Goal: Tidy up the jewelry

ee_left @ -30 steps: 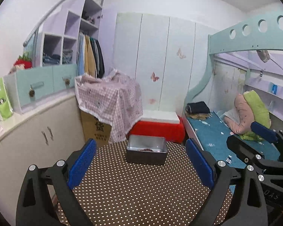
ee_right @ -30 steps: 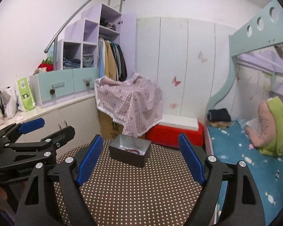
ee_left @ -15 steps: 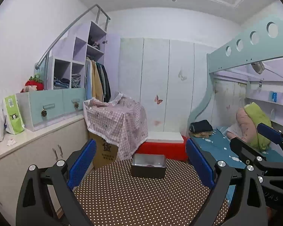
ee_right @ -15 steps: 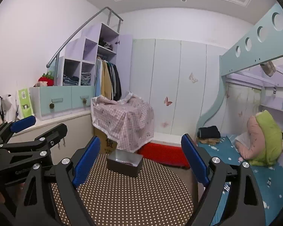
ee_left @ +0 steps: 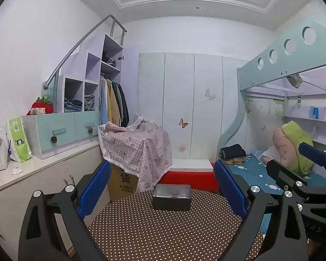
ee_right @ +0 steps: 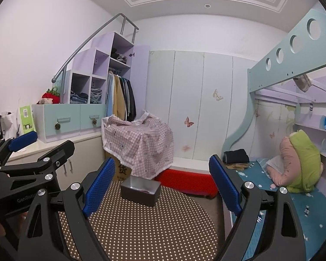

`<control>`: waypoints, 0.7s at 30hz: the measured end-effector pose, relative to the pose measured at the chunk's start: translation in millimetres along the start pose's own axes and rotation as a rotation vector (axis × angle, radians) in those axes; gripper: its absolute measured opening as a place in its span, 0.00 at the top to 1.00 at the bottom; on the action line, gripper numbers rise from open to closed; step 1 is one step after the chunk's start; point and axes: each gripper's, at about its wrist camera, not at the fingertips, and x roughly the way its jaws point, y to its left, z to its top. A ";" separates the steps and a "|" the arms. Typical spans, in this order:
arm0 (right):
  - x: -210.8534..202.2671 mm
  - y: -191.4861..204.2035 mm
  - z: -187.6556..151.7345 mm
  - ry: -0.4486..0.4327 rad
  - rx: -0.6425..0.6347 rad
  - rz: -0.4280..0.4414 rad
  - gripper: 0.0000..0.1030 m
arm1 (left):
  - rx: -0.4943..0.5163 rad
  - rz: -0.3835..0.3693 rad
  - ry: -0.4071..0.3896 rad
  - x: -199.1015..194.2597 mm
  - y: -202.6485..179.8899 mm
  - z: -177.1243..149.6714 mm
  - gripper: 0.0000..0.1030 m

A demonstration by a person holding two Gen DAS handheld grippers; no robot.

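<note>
While a dark beaded piece [ee_left: 173, 196] lies in the grey box [ee_left: 172, 200] at the far edge of the dotted table [ee_left: 163, 228], the left gripper [ee_left: 160, 190] and right gripper [ee_right: 162, 183] hover near the table's near side, jaws spread wide and holding nothing. Any reach risks nudging the light box off the far rim, and the box's walls may block wide jaws from pinching the small beads.
</note>
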 end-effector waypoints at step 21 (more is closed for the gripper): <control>-0.9 -1.7 -0.4 0.005 0.003 0.000 0.17 | 0.011 0.006 0.002 -4.1 -3.8 -0.3 0.10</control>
